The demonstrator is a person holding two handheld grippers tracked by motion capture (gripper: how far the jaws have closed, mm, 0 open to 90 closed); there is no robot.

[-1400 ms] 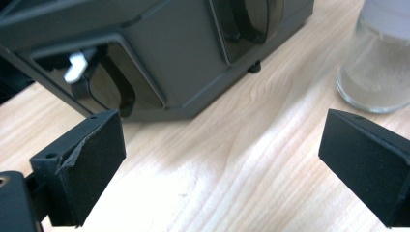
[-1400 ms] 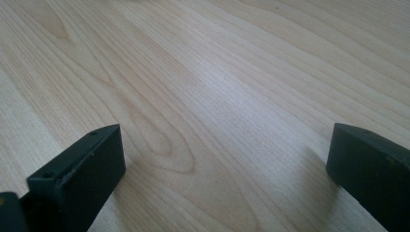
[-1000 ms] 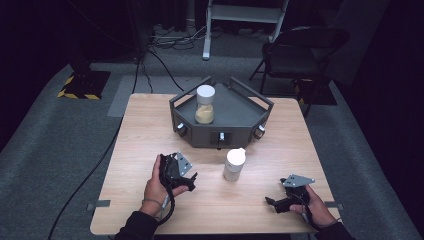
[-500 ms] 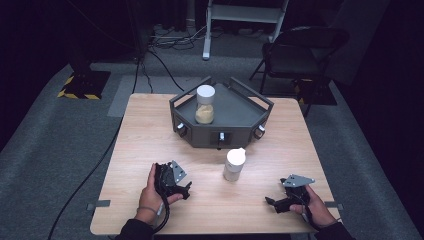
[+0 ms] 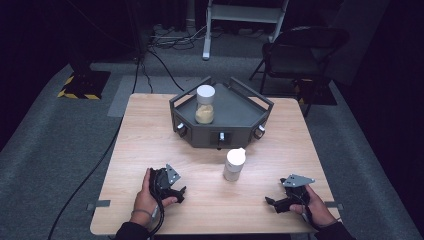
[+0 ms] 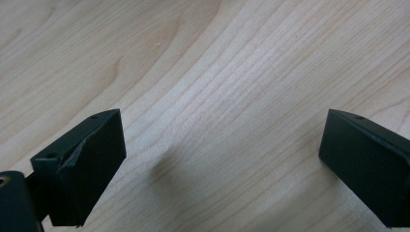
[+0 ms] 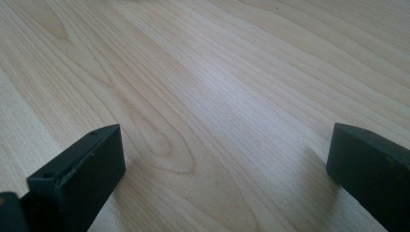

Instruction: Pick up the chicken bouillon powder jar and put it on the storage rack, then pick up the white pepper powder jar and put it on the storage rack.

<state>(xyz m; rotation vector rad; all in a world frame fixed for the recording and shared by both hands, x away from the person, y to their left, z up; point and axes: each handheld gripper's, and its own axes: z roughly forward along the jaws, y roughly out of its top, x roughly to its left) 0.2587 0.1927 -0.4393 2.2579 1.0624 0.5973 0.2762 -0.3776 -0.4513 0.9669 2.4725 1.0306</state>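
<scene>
Both grippers rest low on the table [image 5: 150,130], jaws spread wide, holding nothing: likely a parked pose. Left gripper [image 5: 176,194] left of the white-capped jar [image 5: 234,164], right gripper [image 5: 274,204] right of it. Second jar [image 5: 205,104] stands in the grey tray [image 5: 235,107] behind it.

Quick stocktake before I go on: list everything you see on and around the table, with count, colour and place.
Table: one, light wood, centre.
Tray: one, dark grey, angular, with knobs on its front, at the table's far middle.
Jar: one, clear with white lid, tan contents, in the tray's left part.
Bottle: one, white, upright on the table in front of the tray.
Chair: one, black, beyond the table's far right.
Cables: several, black, on the grey floor at far left.
Left hand-held gripper: black, open, near left.
Right hand-held gripper: black, open, near right.
</scene>
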